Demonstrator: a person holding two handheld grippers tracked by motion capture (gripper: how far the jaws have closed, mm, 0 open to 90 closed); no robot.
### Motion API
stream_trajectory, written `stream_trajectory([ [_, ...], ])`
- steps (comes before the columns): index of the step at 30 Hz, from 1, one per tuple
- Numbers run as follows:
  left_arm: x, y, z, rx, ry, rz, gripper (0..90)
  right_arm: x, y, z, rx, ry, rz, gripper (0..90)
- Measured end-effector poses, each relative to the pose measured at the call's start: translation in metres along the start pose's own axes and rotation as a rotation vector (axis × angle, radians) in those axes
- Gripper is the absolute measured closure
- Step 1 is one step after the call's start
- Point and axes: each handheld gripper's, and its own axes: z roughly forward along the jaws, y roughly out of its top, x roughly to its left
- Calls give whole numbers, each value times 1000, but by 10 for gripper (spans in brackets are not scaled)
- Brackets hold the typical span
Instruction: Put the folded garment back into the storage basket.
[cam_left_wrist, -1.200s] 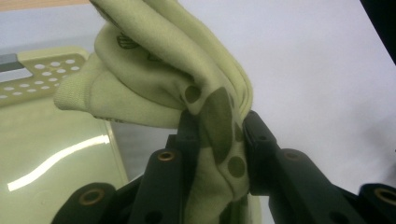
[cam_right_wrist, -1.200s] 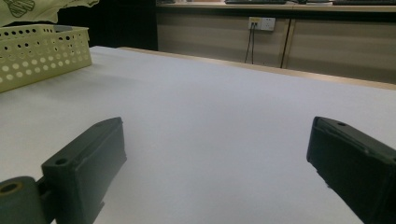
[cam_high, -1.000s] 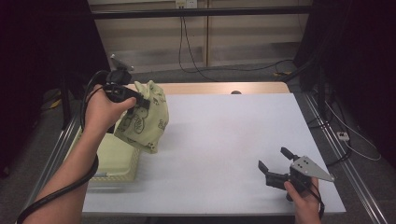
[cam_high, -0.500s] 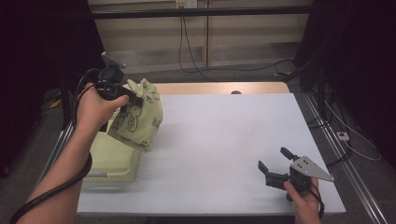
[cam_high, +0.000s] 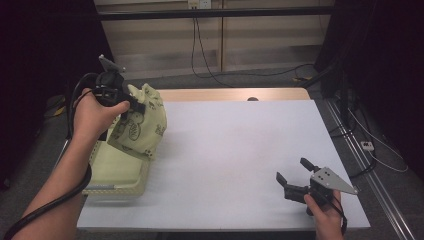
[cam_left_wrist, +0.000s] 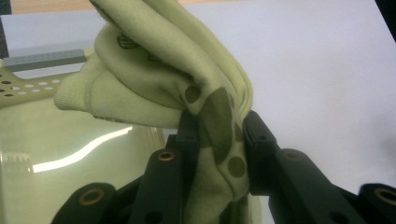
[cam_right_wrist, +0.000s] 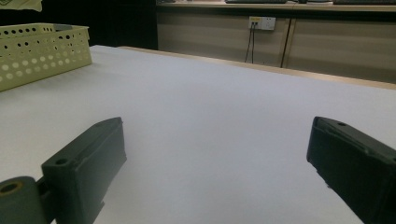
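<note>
Pale green cloth with darker spots — a small garment (cam_high: 141, 125) — hangs bunched from my left hand-held gripper (cam_high: 131, 106), whose jaws are clamped tight on a fold of it; it dangles above the perforated green basket (cam_high: 117, 172) at the worktop's (cam_high: 225, 150) left edge, its lower hem near the basket's rim. To do this step well I'd keep the pinch firm, lift until the hem clears the rim entirely, then carry it right over the bare white surface before lowering — a drag across the rim could tip the basket. Far right, my right hand-held gripper (cam_high: 295, 176) rests near the front edge, jaws spread, nothing between them. Against a second ago the garment sits a little farther left and back, more squarely over the basket; the right hand-held gripper has not shifted.
</note>
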Motion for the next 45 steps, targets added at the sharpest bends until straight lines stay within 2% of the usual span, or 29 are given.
stream_trajectory([
  [25, 29, -11, -8, 1, 37, -31, 726, 0, -1, 1, 1, 2, -3, 43],
  [38, 39, -14, -11, -6, 54, -40, 727, 1, -1, 2, 2, 3, -6, 43],
  [45, 45, -17, -11, -11, 65, -58, 727, 1, -1, 1, 2, 1, -5, 43],
])
